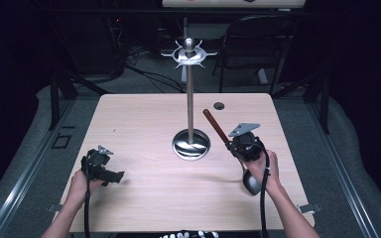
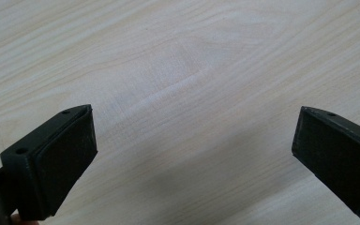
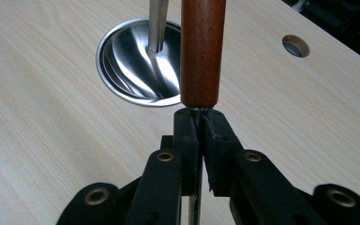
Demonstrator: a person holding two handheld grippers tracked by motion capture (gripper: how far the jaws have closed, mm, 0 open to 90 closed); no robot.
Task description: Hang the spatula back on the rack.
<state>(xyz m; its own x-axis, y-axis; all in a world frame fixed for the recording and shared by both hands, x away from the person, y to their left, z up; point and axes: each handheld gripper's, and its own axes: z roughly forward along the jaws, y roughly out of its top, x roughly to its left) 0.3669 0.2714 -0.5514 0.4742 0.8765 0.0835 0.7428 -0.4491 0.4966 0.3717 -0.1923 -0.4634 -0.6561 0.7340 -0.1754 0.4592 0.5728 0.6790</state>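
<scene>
A metal utensil stand (image 1: 190,99) rises from a round shiny base (image 1: 191,144) at mid-table, with a ring of hooks (image 1: 189,53) on top. My right gripper (image 1: 230,144) is to the right of the base, shut on a ladle with a brown wooden handle (image 1: 215,126); its dark bowl (image 1: 251,183) hangs by my right hand. In the right gripper view the gripper (image 3: 200,120) pinches the thin metal shaft just below the wooden handle (image 3: 202,51), with the base (image 3: 131,65) beyond. My left gripper (image 1: 115,175) rests at the table's left, open (image 2: 194,136) over bare wood.
The light wooden table (image 1: 144,198) has a small round cable hole (image 1: 219,105) behind the stand, also seen as the hole (image 3: 296,45) in the right gripper view. A dark folding chair (image 1: 258,44) and cables stand beyond the far edge.
</scene>
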